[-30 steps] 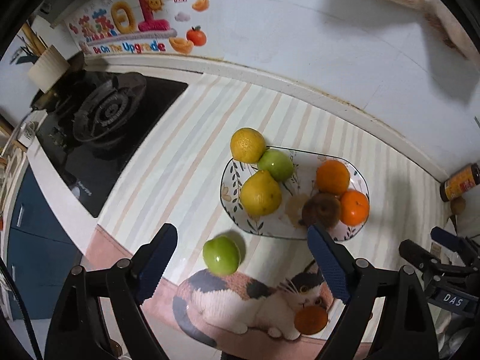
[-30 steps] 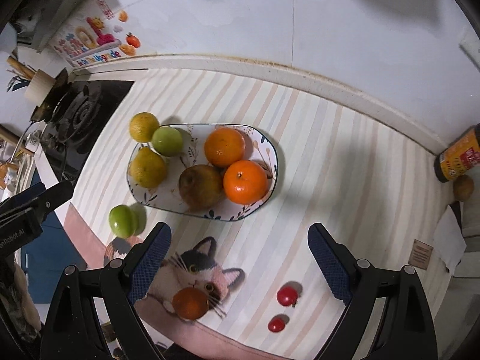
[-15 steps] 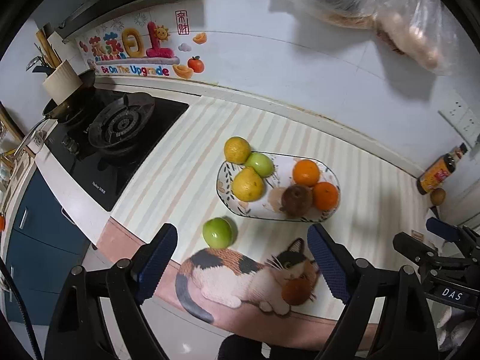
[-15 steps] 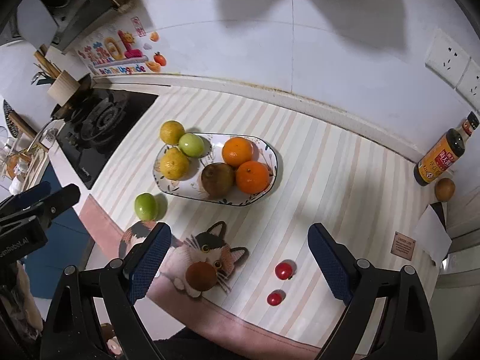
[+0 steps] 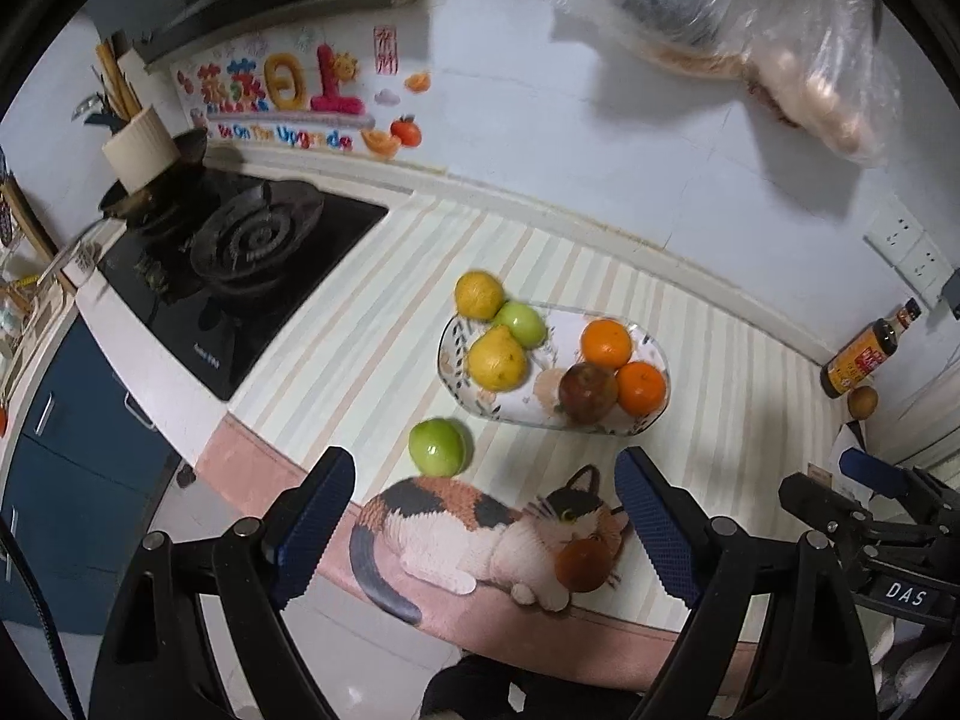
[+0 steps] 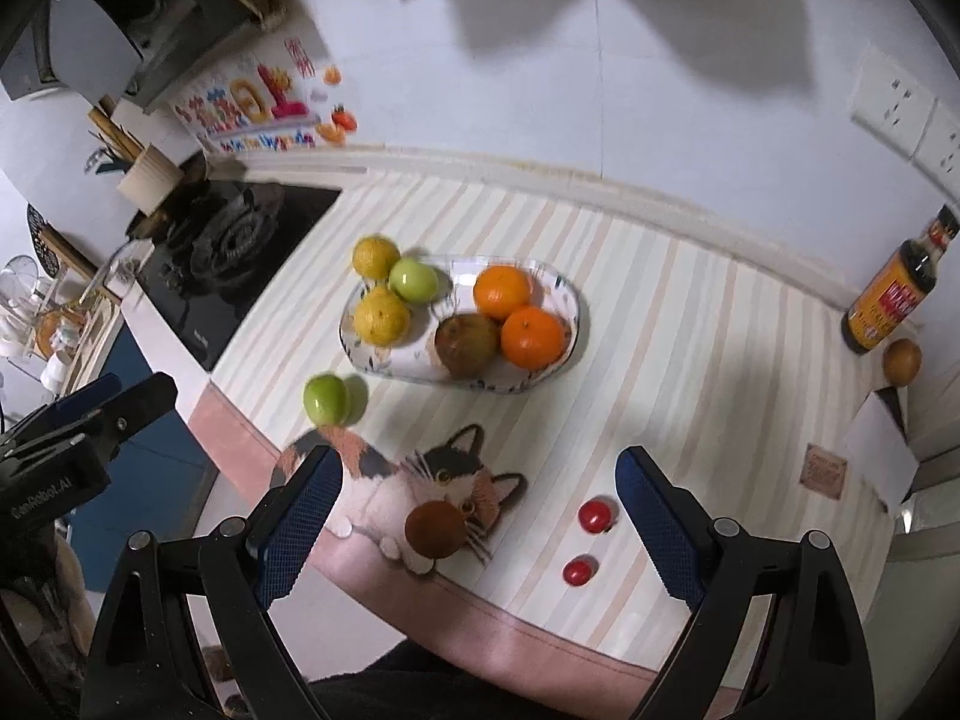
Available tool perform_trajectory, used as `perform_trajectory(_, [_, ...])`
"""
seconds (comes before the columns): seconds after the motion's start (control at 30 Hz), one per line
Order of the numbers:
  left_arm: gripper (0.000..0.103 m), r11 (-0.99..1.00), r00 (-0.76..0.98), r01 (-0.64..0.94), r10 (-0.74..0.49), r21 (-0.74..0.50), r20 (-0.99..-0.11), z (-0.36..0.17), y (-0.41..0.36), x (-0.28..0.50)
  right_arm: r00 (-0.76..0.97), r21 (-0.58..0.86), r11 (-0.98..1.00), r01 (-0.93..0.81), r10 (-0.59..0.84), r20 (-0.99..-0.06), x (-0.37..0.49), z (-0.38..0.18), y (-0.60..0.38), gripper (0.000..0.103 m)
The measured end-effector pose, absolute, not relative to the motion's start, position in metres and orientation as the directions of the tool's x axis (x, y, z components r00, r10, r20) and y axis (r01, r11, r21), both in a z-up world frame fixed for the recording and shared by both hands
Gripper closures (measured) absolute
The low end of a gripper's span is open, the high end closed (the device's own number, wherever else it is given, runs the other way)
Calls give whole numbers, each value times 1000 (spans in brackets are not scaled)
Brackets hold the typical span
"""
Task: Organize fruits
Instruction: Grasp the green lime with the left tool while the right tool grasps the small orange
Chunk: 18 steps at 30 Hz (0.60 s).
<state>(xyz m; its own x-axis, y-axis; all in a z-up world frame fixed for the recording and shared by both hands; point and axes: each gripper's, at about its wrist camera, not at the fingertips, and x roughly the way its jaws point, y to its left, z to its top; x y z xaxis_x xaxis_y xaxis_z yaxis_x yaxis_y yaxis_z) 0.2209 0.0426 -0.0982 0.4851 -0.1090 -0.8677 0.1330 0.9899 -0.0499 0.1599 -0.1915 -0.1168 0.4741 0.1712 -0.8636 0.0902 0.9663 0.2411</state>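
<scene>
An oval patterned plate (image 5: 657,354) (image 6: 573,306) on the striped mat holds two oranges (image 6: 533,337), a brownish fruit (image 6: 467,344), a yellow fruit (image 6: 381,315) and a green apple (image 6: 413,279). Another yellow fruit (image 6: 375,256) rests at the plate's far left rim. A loose green apple (image 5: 437,446) (image 6: 326,399) lies in front of the plate. A brown fruit (image 6: 433,529) (image 5: 585,565) sits on the cat picture. Two small red tomatoes (image 6: 595,515) lie to its right. My left gripper (image 5: 483,528) and right gripper (image 6: 480,525) hang open and empty, high above the counter's front edge.
A black gas hob (image 5: 240,264) with a pot lies at the left. A sauce bottle (image 6: 894,288) and a brown fruit (image 6: 901,361) stand at the far right by the wall. Plastic bags (image 5: 750,18) hang on the wall above. The counter's pink front edge (image 6: 540,642) runs below me.
Both grippers have pulled up and back from the counter, so the plate and fruits look smaller and more of the wall shows. No fruit has moved.
</scene>
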Motion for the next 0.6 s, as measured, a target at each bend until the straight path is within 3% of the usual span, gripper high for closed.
perform_trajectory(0.07, [13,991,461,126,-93,-39,-882,-111,46,225,426,259,962,86,200,-883,168,-139,-186,8])
perform_trajectory(0.13, [1,992,427,122,-66,-15,-902,-129,50,229,354,284,955,88,237,-905,178,-171,-178,8])
perform_trajectory(0.43, [1,992,269,71,82,105,-960,-213,79,250,62,354,926,131,349,-935,204,-309,-134,10])
perform_trajectory(0.5, [1,992,242,57,95,112,-966,-225,86,256,32,360,922,141,359,-933,206,-327,-128,16])
perform_trajectory(0.6, [1,995,198,43,84,94,-977,-240,92,269,-7,351,929,117,354,-935,207,-345,-117,38])
